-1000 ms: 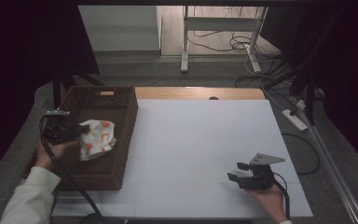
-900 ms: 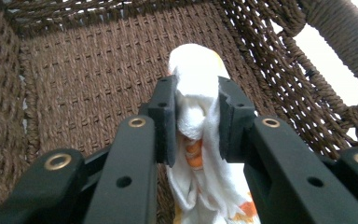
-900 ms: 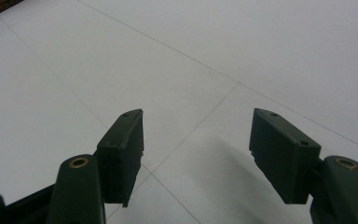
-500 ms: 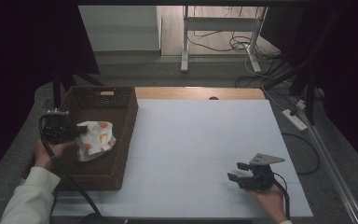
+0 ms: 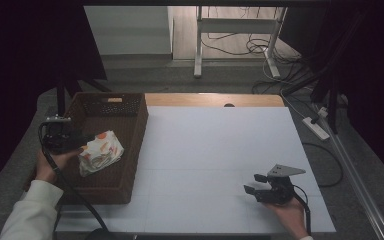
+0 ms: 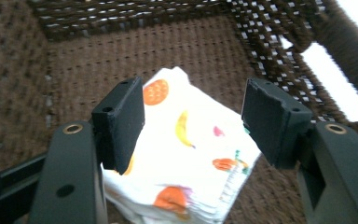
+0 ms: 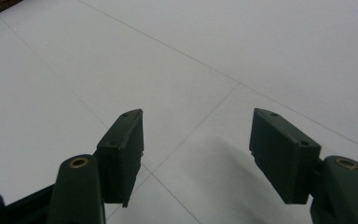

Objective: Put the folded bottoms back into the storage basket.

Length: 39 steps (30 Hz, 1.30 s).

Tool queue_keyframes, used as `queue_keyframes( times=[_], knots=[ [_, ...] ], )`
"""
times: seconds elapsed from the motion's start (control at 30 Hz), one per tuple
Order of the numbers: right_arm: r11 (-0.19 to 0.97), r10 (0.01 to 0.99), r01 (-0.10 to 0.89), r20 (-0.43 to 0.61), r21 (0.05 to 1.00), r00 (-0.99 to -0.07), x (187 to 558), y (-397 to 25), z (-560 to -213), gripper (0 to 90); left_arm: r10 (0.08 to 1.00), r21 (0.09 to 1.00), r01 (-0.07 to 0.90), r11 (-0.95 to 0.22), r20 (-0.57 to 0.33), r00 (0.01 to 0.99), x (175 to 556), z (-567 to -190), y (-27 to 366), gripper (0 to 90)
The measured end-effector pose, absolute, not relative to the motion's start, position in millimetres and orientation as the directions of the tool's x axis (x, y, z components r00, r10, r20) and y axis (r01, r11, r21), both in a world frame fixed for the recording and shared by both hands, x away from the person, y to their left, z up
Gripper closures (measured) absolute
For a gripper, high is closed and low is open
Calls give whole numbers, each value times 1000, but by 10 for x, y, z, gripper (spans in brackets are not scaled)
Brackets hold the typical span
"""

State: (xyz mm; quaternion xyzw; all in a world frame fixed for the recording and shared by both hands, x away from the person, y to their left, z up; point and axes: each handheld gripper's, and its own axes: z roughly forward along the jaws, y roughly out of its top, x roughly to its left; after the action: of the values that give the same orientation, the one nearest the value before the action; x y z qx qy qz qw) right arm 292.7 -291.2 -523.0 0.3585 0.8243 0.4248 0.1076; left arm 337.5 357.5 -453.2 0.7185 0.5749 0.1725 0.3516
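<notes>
My table (image 5: pixel 220 150) is the biggest thing before me, a pale white sheet over it marked with faint grid lines, a strip of bare wood showing along its far edge. On its left side sits the dark brown woven basket (image 5: pixel 130 150), long and deep, with a handle slot cut in its far wall.

Inside the basket, toward its near half, lies the folded cloth (image 5: pixel 99 151), white with a print of oranges, a banana and other small fruit. In my left gripper view it rests on the basket's woven floor (image 6: pixel 74 65), its folded layers stacked at the near edge.

My left hand (image 5: pixel 47 165) comes over the basket's left rim, white sleeve showing, holding my left tongs (image 5: pixel 75 142). Their jaws are spread wide and hang just over the cloth (image 6: pixel 191 154): one black pad (image 6: pixel 121 121) sits over the cloth's left edge, the other (image 6: pixel 272 119) over its right edge, neither pressing in. Whether a pad brushes the fabric I cannot tell.

My right tongs (image 5: pixel 257 184) are well apart from the basket, low over the near right part of the table, with the grey three-cornered plate on top. Their jaws are spread too, holding nothing, with only the white sheet (image 7: pixel 205 60) and its grid lines between them.
</notes>
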Motion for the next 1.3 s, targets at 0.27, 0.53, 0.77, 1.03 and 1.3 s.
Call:
queue_keyframes(
  times=[0.27, 0.53, 0.77, 1.03, 1.3],
  knots=[
    [378, 682, 499, 130, 780, -720, 2934, -2914, -5235, 353, 911, 714, 693, -100, -214, 352, 3325, -4478, 3489, 381],
    [370, 679, 501, 140, 783, -720, 2952, -2919, -5236, 353, 885, 729, 675, -112, -236, 402, 3229, -4412, 3329, 381],
    [368, 674, 496, 142, 786, -725, 2974, -2923, -5237, 353, 868, 733, 665, -144, -228, 440, 3169, -4429, 3187, 380],
    [370, 671, 497, 144, 785, -727, 3001, -2911, -5234, 353, 843, 741, 649, -173, -229, 487, 3061, -4386, 3045, 378],
    [368, 665, 492, 146, 789, -732, 3028, -2893, -5223, 353, 832, 751, 639, -165, -242, 499, 2960, -4363, 2982, 364]
  ],
)
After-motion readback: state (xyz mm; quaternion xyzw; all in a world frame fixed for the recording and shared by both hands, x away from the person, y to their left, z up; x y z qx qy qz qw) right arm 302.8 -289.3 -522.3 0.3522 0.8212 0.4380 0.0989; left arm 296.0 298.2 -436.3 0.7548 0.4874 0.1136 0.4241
